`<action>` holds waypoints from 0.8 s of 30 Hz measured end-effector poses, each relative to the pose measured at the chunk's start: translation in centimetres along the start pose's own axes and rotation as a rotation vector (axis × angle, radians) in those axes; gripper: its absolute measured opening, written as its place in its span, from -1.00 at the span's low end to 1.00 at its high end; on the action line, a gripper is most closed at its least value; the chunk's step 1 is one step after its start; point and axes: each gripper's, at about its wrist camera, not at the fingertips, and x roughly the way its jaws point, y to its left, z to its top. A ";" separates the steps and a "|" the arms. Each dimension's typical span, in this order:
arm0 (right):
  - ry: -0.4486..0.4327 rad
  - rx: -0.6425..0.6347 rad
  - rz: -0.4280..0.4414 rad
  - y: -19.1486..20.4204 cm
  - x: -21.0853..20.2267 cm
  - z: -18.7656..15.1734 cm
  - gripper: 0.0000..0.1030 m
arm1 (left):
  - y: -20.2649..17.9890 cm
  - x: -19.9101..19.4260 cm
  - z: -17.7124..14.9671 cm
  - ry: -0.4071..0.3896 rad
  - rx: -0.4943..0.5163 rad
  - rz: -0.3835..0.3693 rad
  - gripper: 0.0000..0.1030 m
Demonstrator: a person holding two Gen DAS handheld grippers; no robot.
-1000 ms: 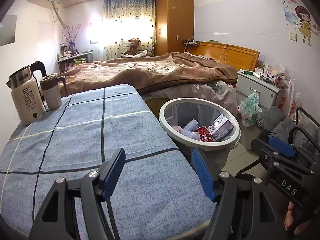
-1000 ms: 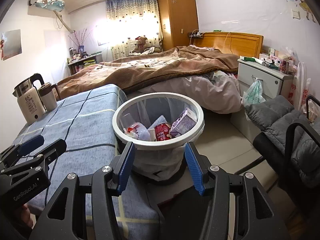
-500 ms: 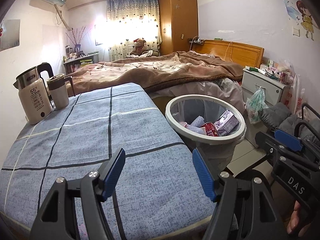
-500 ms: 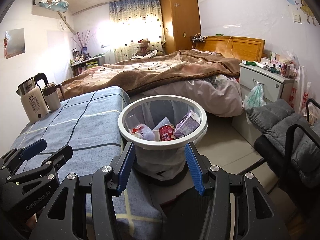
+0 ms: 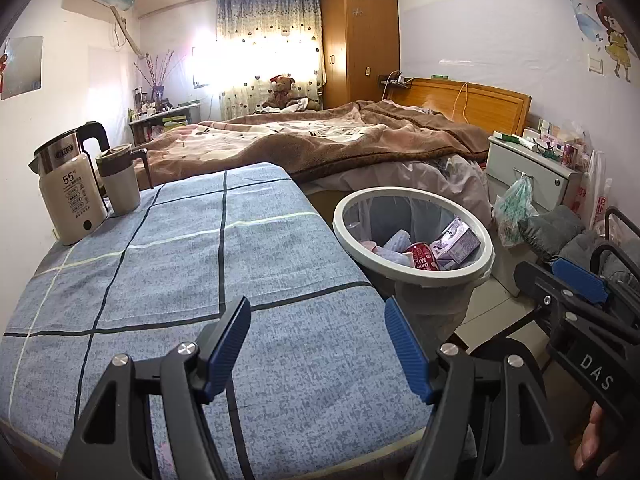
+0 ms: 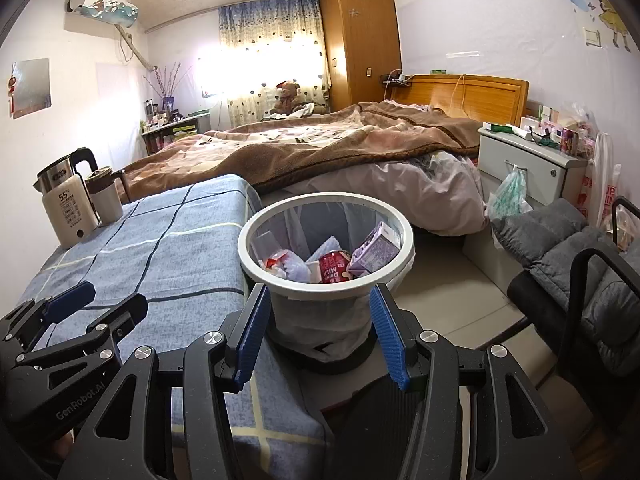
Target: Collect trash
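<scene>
Both tools empty, jaws wide. Left tool (image 5: pixel 316 344) hovers over the counter's (image 5: pixel 160 280) near edge; right tool (image 6: pixel 318 332) faces the trash bin (image 6: pixel 326 276) standing just off the counter's right edge, likely for easy drops. Inside: red milk can (image 6: pixel 334 266), purple carton (image 6: pixel 376 250), wrappers. Kettle (image 5: pixel 70 188) and mug (image 5: pixel 120 184) sit at far-left corner, no loose trash visible.

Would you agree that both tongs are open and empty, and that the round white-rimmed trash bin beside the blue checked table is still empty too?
Not quite: the round white-rimmed trash bin is not empty. The right wrist view shows a red milk can, a purple carton and crumpled wrappers inside it. The rest holds: the left tongs and right tongs are open and empty, and the bin stands beside the blue checked table.
</scene>
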 end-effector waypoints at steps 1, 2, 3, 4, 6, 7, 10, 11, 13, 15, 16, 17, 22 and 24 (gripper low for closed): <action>0.000 0.000 0.001 0.1 0.0 0.0 0.02 | 0.0 0.0 0.0 0.002 -0.001 0.000 0.39; 0.001 0.000 0.002 0.1 0.0 0.0 0.02 | 0.0 0.1 0.0 0.003 -0.001 0.001 0.39; 0.002 0.000 0.002 0.2 0.0 0.0 0.02 | 0.0 0.0 0.0 0.003 -0.001 0.001 0.39; 0.002 0.001 0.001 0.2 0.0 0.0 0.02 | 0.0 0.0 0.0 0.003 -0.002 0.001 0.39; 0.001 0.000 0.002 0.1 0.0 0.0 0.02 | 0.0 0.1 0.0 0.003 -0.002 0.001 0.39; 0.001 0.001 0.002 0.2 0.0 0.0 0.02 | 0.1 0.1 0.0 0.004 -0.003 0.001 0.39; 0.003 -0.001 0.003 0.2 0.0 0.0 0.02 | 0.1 0.1 0.0 0.005 -0.003 0.001 0.39; 0.003 -0.001 0.002 0.3 0.1 -0.1 0.02 | 0.1 0.1 0.0 0.005 -0.003 0.002 0.39; 0.003 0.000 0.004 0.4 0.1 -0.1 0.02 | 0.1 0.1 0.0 0.005 -0.003 0.002 0.39; 0.003 -0.001 0.001 0.4 0.1 -0.1 0.02 | 0.1 0.1 0.0 0.005 -0.004 0.003 0.39; 0.003 0.000 0.003 0.3 0.1 -0.1 0.02 | 0.1 0.2 0.0 0.006 -0.005 0.002 0.39; 0.004 0.000 0.004 0.3 0.1 -0.1 0.02 | 0.1 0.2 -0.1 0.006 -0.005 0.003 0.39; 0.003 0.000 0.004 0.5 0.1 -0.2 0.02 | 0.1 0.2 -0.1 0.008 -0.007 0.004 0.39; 0.004 0.000 0.003 0.5 0.1 -0.2 0.02 | 0.2 0.2 -0.2 0.009 -0.008 0.005 0.39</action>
